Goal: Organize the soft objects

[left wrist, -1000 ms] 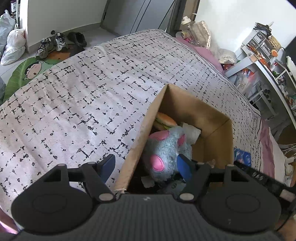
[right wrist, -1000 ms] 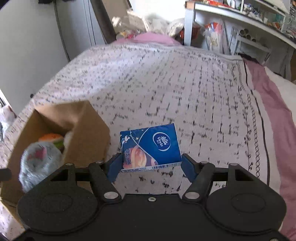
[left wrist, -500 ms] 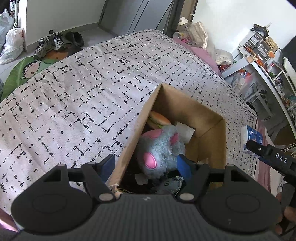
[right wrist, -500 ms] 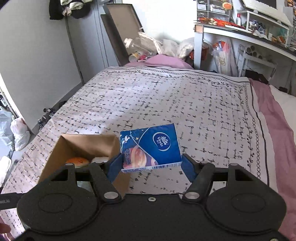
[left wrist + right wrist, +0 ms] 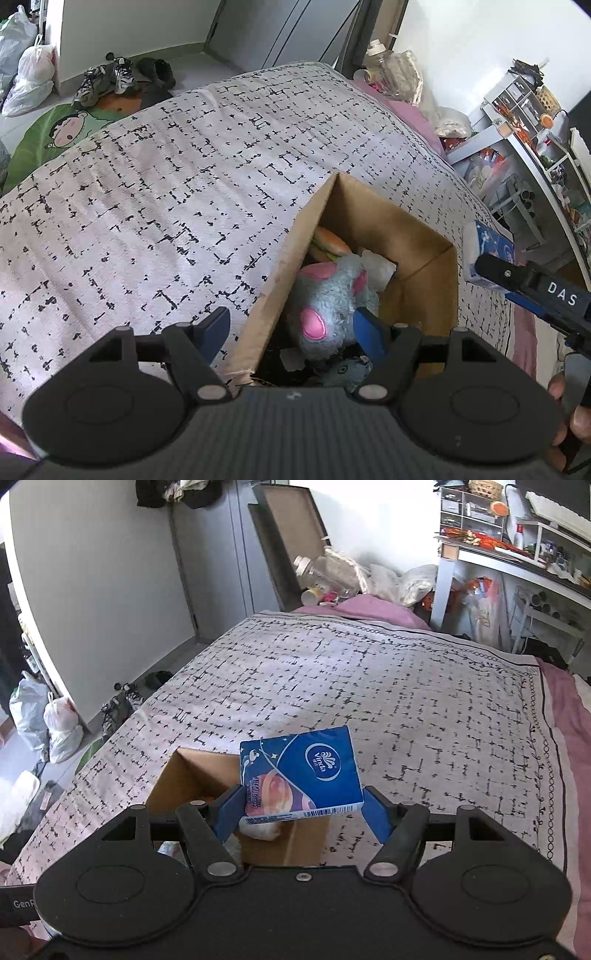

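Note:
An open cardboard box (image 5: 380, 225) stands on the patterned bed. Inside lie a grey plush mouse with pink ears (image 5: 328, 295), a burger-shaped toy (image 5: 328, 242) and white soft pieces. My left gripper (image 5: 291, 325) is open and straddles the box's near left wall, one finger inside by the mouse. My right gripper (image 5: 301, 806) is shut on a blue tissue pack (image 5: 301, 771) and holds it in the air over the box (image 5: 192, 779). The pack also shows in the left wrist view (image 5: 489, 251), beyond the box's right wall.
The black-and-white bedspread (image 5: 369, 686) stretches beyond the box. Shoes (image 5: 107, 77) and plastic bags (image 5: 26, 74) lie on the floor at the left. A cluttered white desk (image 5: 517, 561) stands at the far right. Bottles and bags (image 5: 332, 576) pile at the bed's head.
My right gripper has risen and carried the tissue pack left, from beside the box to above it. The left gripper has barely moved.

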`<act>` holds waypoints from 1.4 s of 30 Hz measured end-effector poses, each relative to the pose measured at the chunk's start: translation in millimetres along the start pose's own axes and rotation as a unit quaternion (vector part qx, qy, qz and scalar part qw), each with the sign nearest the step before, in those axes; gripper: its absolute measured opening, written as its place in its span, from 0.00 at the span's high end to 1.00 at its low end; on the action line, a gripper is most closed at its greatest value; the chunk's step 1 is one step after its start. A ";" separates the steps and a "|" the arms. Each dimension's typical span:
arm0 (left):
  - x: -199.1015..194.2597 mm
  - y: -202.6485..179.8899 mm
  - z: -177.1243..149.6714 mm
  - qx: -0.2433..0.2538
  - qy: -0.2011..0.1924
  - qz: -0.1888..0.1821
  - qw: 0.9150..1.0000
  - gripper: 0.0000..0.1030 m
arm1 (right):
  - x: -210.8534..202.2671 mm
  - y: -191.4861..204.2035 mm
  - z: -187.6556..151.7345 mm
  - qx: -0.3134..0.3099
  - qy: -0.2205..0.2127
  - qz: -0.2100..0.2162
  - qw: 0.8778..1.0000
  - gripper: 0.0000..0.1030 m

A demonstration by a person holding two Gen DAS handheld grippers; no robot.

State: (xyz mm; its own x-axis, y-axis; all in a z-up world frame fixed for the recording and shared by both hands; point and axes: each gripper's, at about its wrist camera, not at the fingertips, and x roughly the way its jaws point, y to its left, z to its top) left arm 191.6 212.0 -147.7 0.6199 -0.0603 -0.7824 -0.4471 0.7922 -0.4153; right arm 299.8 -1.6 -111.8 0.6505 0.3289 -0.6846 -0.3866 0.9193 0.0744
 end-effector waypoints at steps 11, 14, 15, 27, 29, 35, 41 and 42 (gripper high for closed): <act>-0.5 9.5 3.3 -0.011 0.000 -0.004 1.000 0.30 | 11.5 16.4 -8.3 -0.017 0.027 -0.010 0.999 0.32; -2.1 11.1 3.9 -0.014 -0.001 -0.004 1.000 0.30 | 9.8 13.8 -10.5 -0.015 0.029 -0.014 0.999 0.32; -2.8 11.3 4.0 -0.014 -0.001 -0.004 1.000 0.30 | 8.7 11.8 -10.6 -0.013 0.029 -0.014 0.999 0.32; -22.6 -6.3 6.2 0.003 -0.013 -0.005 1.000 0.30 | -19.7 -18.8 -21.9 0.020 0.032 -0.020 0.999 0.28; -27.0 -11.3 5.6 0.007 -0.014 -0.005 1.000 0.30 | -25.0 -23.8 -23.5 0.025 0.032 -0.018 0.999 0.26; -40.3 -26.1 -0.6 0.022 -0.015 -0.004 1.000 0.30 | -44.4 -37.6 -28.0 0.041 0.025 -0.013 0.999 0.20; -55.2 -39.5 -7.5 0.038 -0.016 0.006 0.999 0.30 | -64.9 -52.1 -33.7 0.064 0.019 -0.004 0.998 0.10; -58.2 -42.1 -8.4 0.042 -0.017 0.009 0.999 0.30 | -67.6 -54.4 -34.4 0.068 0.019 -0.003 0.998 0.09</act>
State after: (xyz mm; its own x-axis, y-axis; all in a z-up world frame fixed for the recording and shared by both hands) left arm 168.9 177.1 -88.6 0.6346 -0.0266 -0.7724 -0.4034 0.8411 -0.3603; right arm 254.4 -81.3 -94.6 0.6261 0.3172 -0.7123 -0.2892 0.9428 0.1657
